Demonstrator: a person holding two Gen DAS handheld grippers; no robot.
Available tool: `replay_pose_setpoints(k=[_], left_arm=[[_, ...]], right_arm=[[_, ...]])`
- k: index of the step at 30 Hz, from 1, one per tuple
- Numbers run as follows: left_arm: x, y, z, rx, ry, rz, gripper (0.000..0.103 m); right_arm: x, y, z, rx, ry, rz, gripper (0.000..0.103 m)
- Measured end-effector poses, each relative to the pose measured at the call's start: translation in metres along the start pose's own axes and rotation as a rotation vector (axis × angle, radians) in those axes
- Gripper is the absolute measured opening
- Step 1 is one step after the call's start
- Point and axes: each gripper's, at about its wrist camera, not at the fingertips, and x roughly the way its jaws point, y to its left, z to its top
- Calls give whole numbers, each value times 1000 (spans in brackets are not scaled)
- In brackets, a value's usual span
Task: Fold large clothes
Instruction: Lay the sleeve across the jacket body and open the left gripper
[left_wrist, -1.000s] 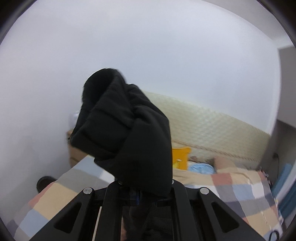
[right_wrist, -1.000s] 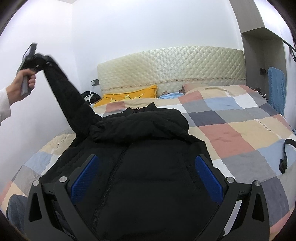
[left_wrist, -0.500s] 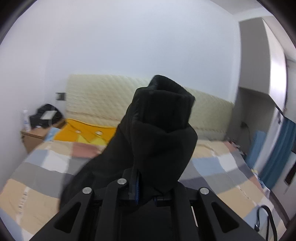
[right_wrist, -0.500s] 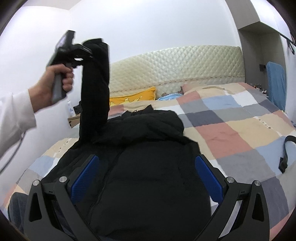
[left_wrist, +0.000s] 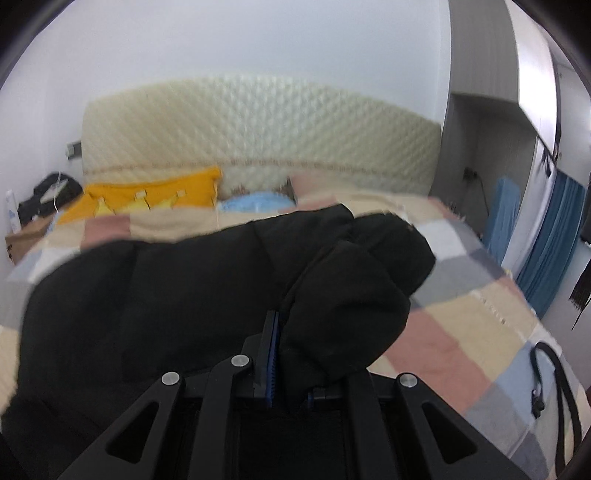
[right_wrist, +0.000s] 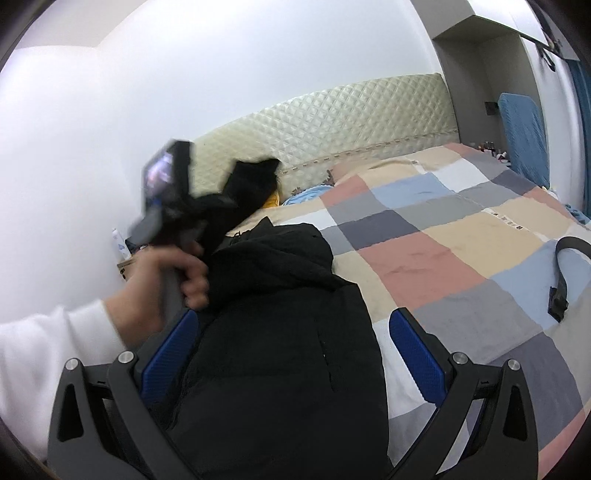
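Left wrist view: the left gripper (left_wrist: 291, 354) is clamping the bunched cuff of a black jacket sleeve (left_wrist: 351, 295) between its blue pads, above a patchwork quilt (left_wrist: 461, 314) and a blurred cream headboard (left_wrist: 258, 125).

Right wrist view: the right gripper (right_wrist: 291, 354) is hovering with fingers spread wide, gripping nothing, over the black padded jacket (right_wrist: 277, 350) lying on the bed. The person's left hand (right_wrist: 173, 277) is holding the other gripper by the jacket's collar.

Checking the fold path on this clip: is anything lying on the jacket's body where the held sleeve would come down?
Nothing visible. The left gripper is shut on the sleeve, and the jacket front on the bed lies bare.
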Motion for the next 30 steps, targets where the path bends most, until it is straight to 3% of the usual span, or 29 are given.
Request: replay_pose_setpoints(k=[8, 16, 25, 28, 29, 30], left_arm=[[68, -9, -43, 9, 94, 55, 11], [101, -6, -61, 55, 165, 81, 12], [87, -9, -66, 59, 110, 122, 15], [76, -22, -67, 127, 130, 163, 26], [70, -24, -68, 138, 128, 164, 36], [64, -24, -68, 141, 123, 166, 51]], right_arm=[[9, -5, -4, 18, 29, 26, 103], [28, -5, -9, 29, 79, 27, 103], [32, -2, -12, -1, 86, -21, 103], [34, -3, -11, 0, 83, -39, 103], [33, -2, -10, -4, 80, -44, 103], [33, -1, -10, -11, 75, -48, 103]])
